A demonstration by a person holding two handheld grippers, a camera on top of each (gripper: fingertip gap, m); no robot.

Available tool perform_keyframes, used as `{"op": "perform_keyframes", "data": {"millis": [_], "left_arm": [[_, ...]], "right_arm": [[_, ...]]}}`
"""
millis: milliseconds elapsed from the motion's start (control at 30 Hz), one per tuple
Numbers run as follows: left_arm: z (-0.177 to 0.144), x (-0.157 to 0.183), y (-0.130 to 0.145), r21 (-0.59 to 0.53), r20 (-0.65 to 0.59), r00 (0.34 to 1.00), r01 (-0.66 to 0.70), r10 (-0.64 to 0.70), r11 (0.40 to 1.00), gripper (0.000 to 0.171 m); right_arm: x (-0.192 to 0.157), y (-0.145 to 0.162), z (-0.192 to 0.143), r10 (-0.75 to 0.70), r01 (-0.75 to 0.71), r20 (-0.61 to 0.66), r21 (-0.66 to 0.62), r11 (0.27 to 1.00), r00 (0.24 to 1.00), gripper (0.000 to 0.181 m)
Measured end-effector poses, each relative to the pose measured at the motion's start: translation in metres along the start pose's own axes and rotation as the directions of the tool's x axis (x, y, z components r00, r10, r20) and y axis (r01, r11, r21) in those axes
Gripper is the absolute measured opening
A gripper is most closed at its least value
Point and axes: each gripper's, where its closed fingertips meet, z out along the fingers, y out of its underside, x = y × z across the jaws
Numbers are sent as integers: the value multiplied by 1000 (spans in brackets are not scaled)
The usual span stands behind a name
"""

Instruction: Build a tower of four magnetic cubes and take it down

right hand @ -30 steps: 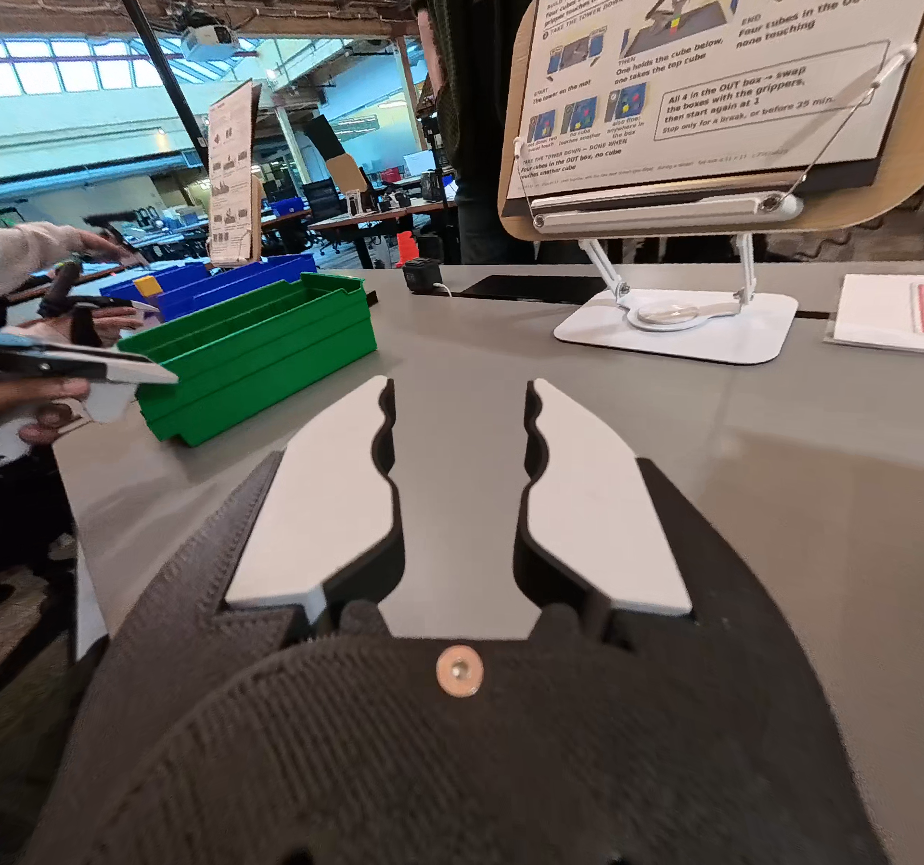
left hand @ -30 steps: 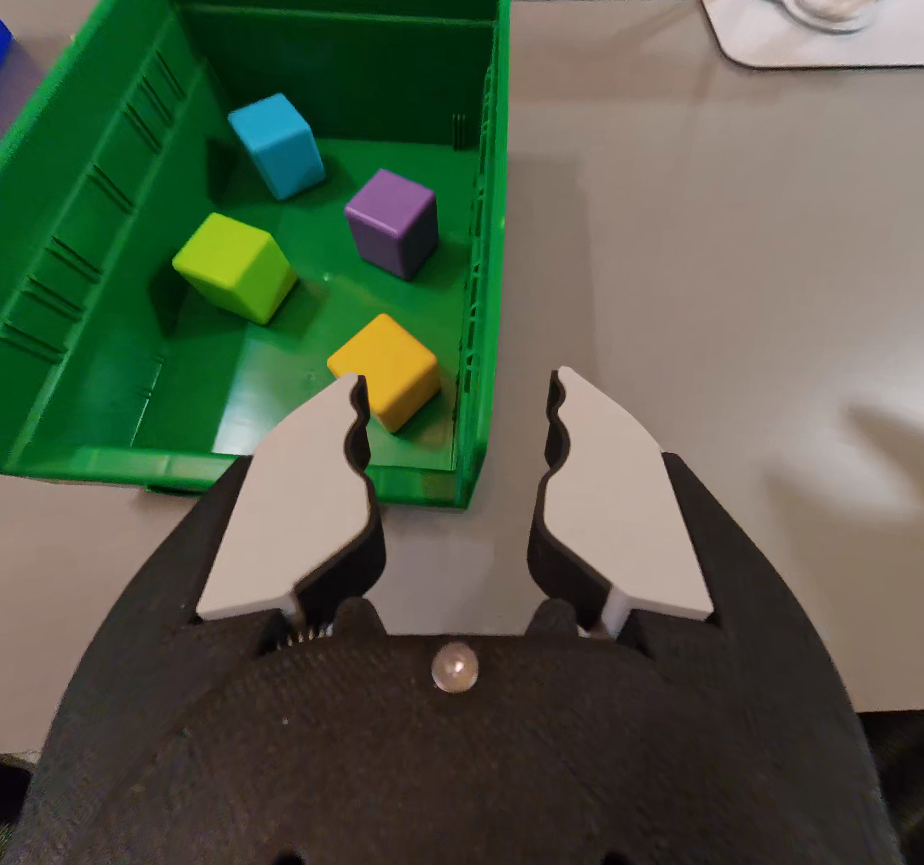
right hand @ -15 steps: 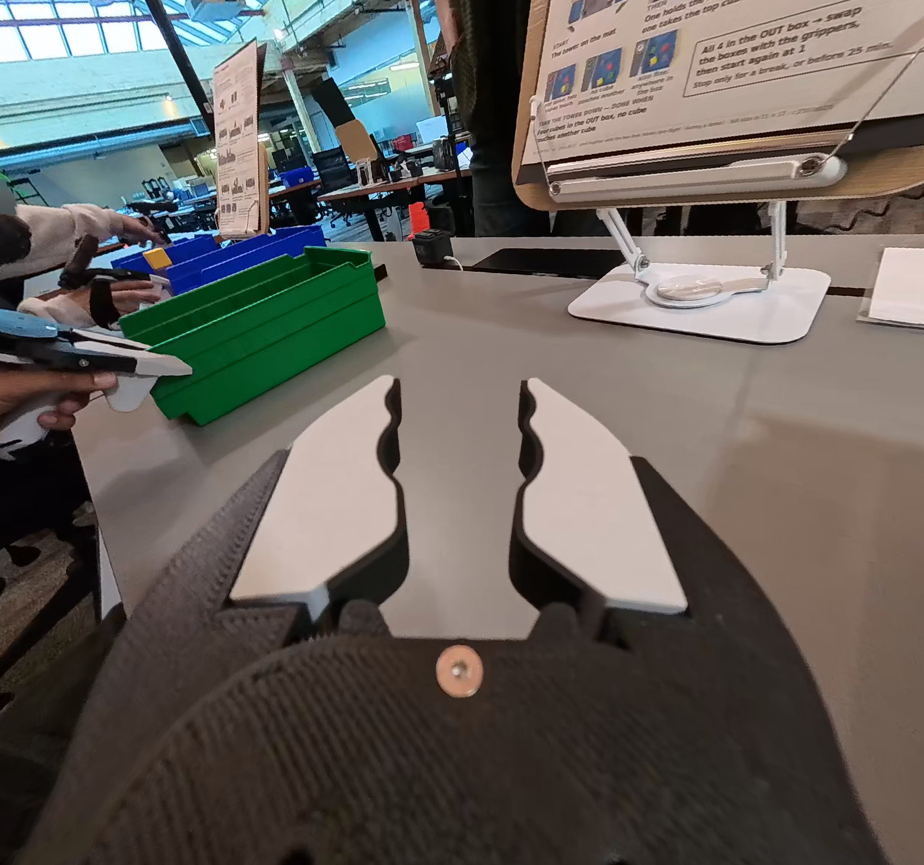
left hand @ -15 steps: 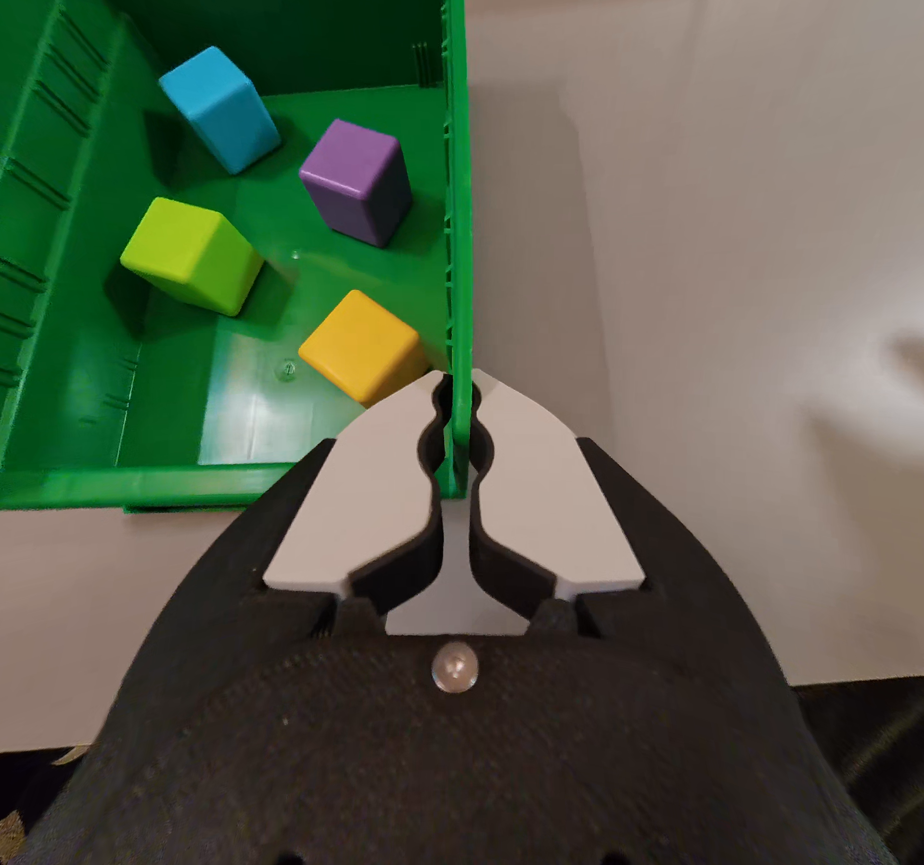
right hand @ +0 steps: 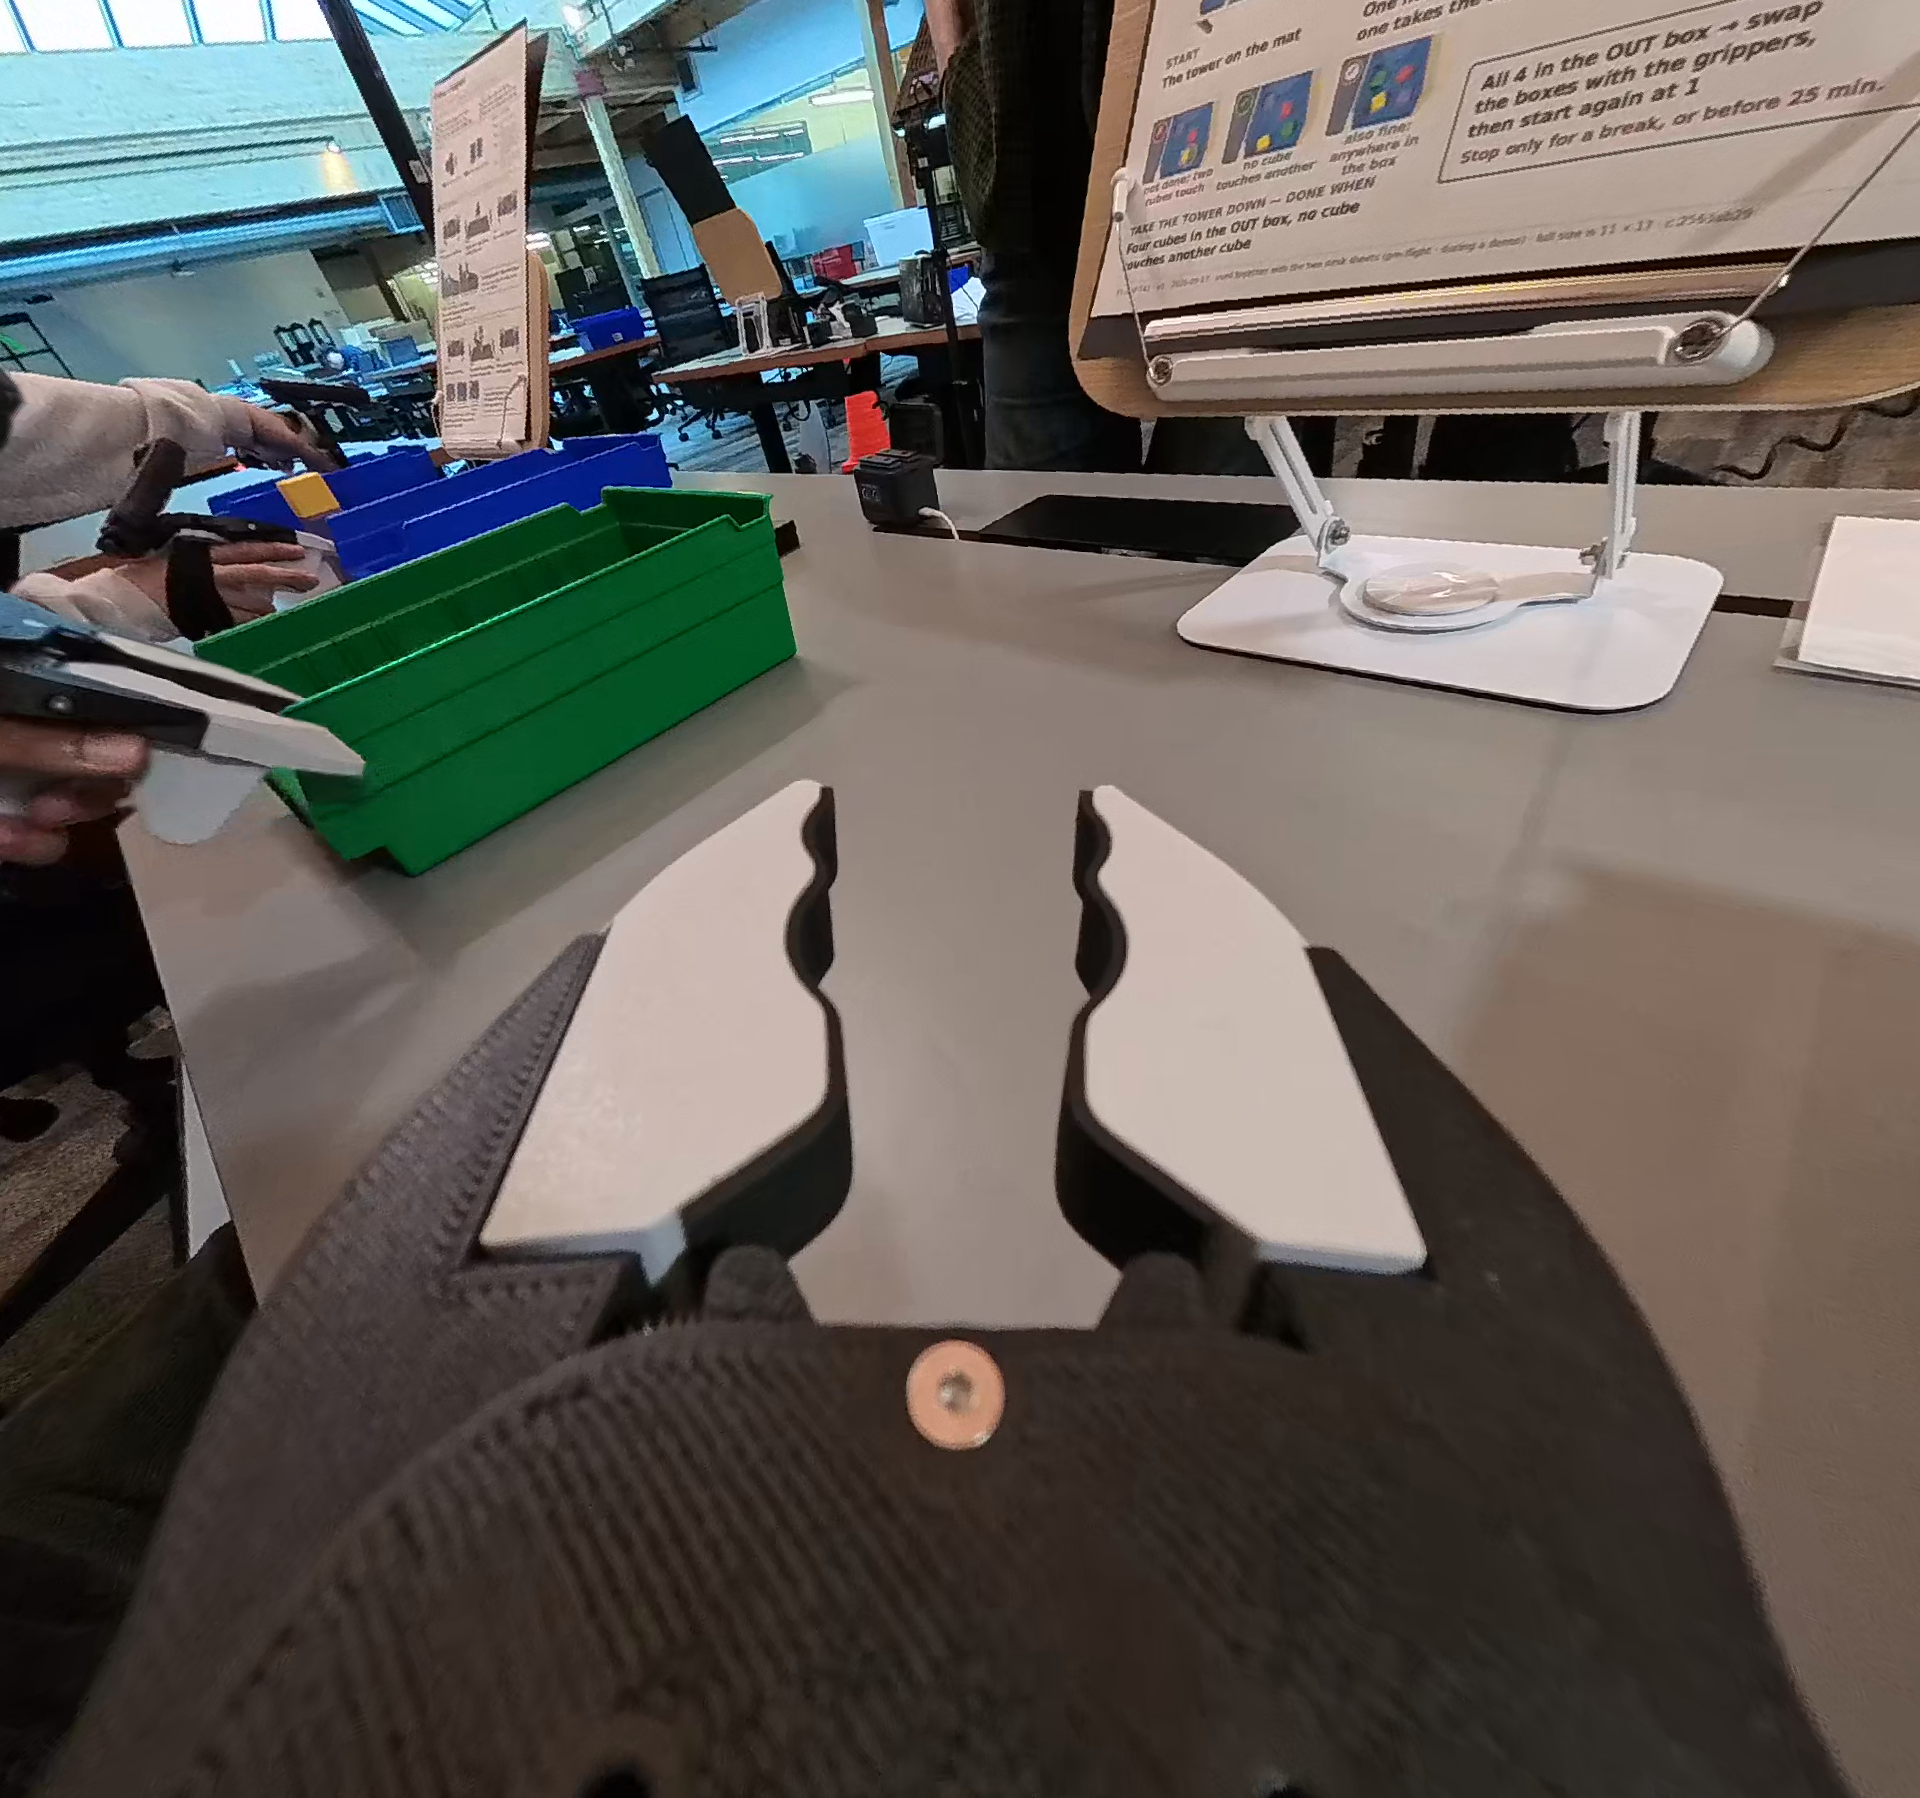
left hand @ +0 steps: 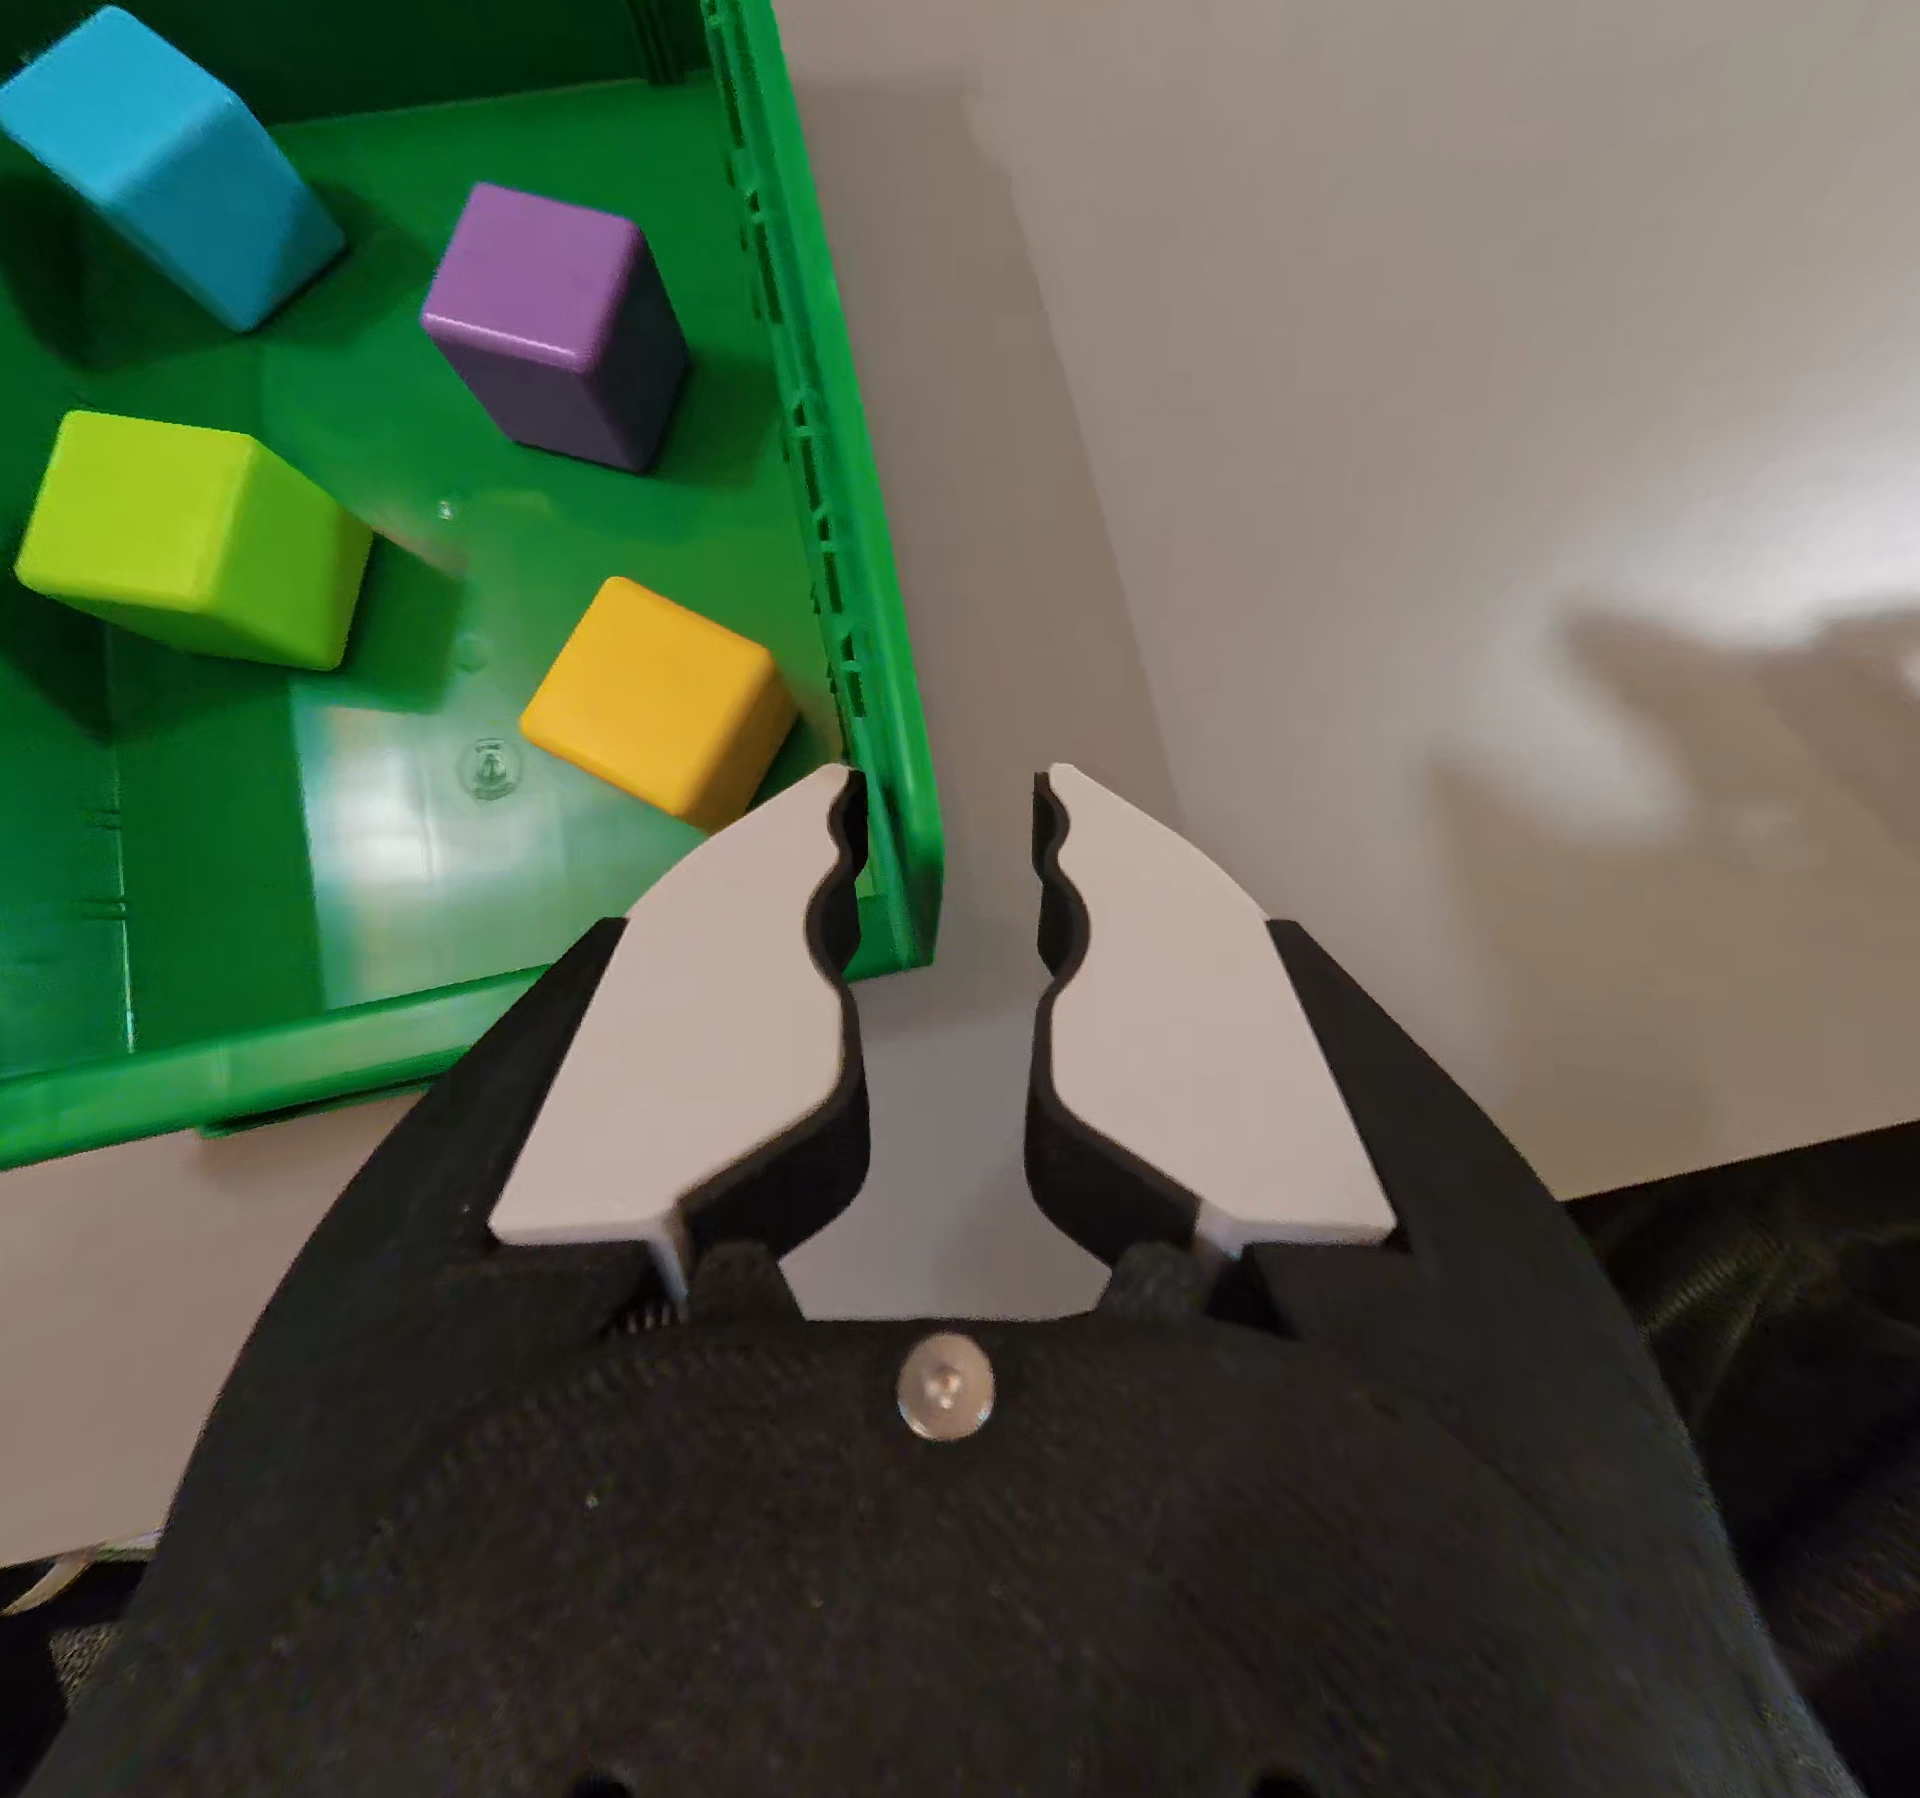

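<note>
A: Light in the left wrist view is even and from above; the bin (left hand: 831, 522) floor carries a white glare patch, and each cube throws a soft dark shadow to its left.

B: Table (left hand: 1455, 398)?

A: Blurred grey shadows lie across its right side. Straight edges bow outward, wide-angle.

B: Right wrist view?

A: Brighter: daylight through the skylights (right hand: 156, 13), slightly blown out. The table there shows a dull sheen. The left gripper (right hand: 312, 756) at the frame edge is smeared, and the corners stretch
</note>
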Motion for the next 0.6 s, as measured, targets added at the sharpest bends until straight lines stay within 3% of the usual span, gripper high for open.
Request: {"op": "perform_keyframes", "data": {"millis": [167, 267, 367, 500, 600], "left_arm": [[-39, -27, -24, 139, 1, 1000, 6, -6, 990, 43], [-62, -64, -41, 242, 78, 997, 1, -20, 970, 79], [-59, -87, -44, 165, 57, 998, -38, 29, 986, 77], [-23, -79, -36, 56, -124, 959, -251, 257, 966, 68], [6, -60, -16, -62, -333, 911, -277, 242, 959, 66]], "right_arm": [[0, 1, 1, 3, -3, 5, -5, 1000, 1000, 45], [-1, 5, 4, 4, -4, 11, -19, 1000, 1000, 45], [-3, 11, 6, 3, -2, 17, -43, 999, 1000, 44], [-6, 17, 8, -34, 35, 14, -70, 997, 999, 44], [-5, 21, 8, -80, 80, 1, -86, 993, 997, 44]]}}
